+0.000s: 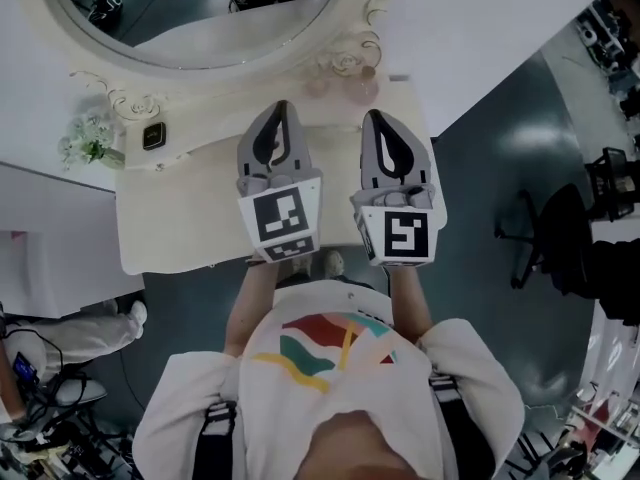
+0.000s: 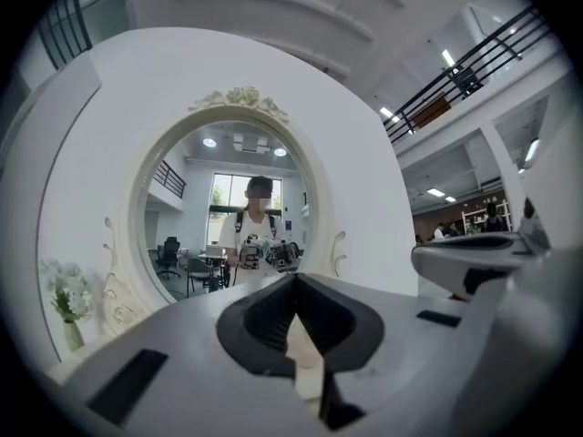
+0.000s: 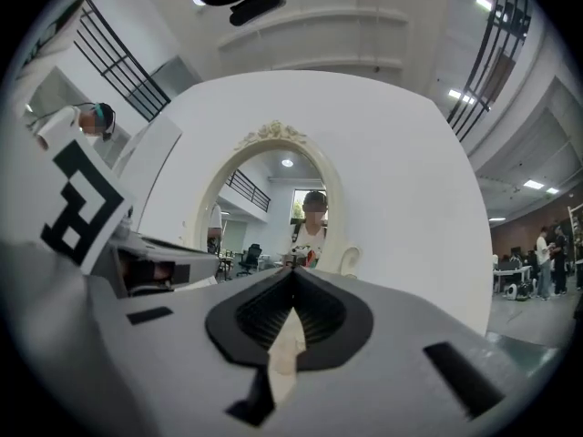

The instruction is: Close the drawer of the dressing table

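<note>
The cream dressing table (image 1: 180, 223) stands before me with its oval mirror (image 1: 200, 18) at the back. No drawer front shows in any view; the head view gives only the tabletop and its front edge. Both grippers hover side by side over the right half of the tabletop, pointing level at the mirror. My left gripper (image 1: 281, 110) is shut with nothing between its jaws, and my right gripper (image 1: 378, 118) is likewise shut and empty. The left gripper view has its tips (image 2: 293, 279) closed below the mirror (image 2: 228, 217). The right gripper view shows the same (image 3: 293, 271).
A small vase of white flowers (image 1: 88, 138) and a small dark square object (image 1: 153, 136) sit at the tabletop's back left. Pale rose ornaments (image 1: 345, 68) lie under the mirror. A black office chair (image 1: 545, 233) stands to the right, a white partition (image 1: 50, 238) to the left.
</note>
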The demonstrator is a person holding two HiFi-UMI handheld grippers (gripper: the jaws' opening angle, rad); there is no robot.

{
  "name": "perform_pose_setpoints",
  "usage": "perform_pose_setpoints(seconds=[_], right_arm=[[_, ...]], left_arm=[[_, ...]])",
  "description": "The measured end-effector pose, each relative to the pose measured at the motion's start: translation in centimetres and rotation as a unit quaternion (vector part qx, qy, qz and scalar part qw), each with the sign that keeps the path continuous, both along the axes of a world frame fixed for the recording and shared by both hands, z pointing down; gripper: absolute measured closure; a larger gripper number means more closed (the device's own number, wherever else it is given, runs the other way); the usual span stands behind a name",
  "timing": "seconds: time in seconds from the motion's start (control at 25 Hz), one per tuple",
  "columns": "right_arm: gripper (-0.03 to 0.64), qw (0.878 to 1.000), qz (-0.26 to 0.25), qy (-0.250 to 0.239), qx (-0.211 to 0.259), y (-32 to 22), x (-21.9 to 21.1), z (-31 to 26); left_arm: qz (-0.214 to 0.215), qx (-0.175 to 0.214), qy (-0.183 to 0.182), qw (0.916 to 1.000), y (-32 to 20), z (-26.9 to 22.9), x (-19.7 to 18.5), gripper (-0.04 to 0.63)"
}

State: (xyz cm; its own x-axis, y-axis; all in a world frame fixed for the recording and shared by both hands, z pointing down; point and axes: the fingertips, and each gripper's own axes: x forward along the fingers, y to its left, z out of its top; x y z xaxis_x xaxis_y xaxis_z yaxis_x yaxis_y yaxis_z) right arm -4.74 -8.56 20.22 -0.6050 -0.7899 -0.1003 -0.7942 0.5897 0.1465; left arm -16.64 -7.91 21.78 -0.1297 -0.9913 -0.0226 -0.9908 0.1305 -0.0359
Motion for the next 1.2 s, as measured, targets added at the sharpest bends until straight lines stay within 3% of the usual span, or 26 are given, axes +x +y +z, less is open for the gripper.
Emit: perform_pose_setpoints(seconds=[0.24, 0.6, 1.2], right_arm=[[0.617, 0.999, -0.041, -0.008, 0.002, 2.2, -3.4, -0.2], [0.617, 0.996, -0.087, 0.023, -0.010, 5.0, -7.3, 1.3], [0.617, 0.996, -0.089, 0.025, -0.009, 5.6, -8.2, 1.3]], left_arm=[[-0.045, 0.027, 0.002, 0.9986, 5.6, -3.3, -4.3, 0.591], [-0.105, 0.023, 0.012, 0.9941, 10.1, -2.2, -9.1, 0.591], [-0.107, 0.033, 0.002, 0.9937, 10.1, -2.7, -10.1, 0.591]])
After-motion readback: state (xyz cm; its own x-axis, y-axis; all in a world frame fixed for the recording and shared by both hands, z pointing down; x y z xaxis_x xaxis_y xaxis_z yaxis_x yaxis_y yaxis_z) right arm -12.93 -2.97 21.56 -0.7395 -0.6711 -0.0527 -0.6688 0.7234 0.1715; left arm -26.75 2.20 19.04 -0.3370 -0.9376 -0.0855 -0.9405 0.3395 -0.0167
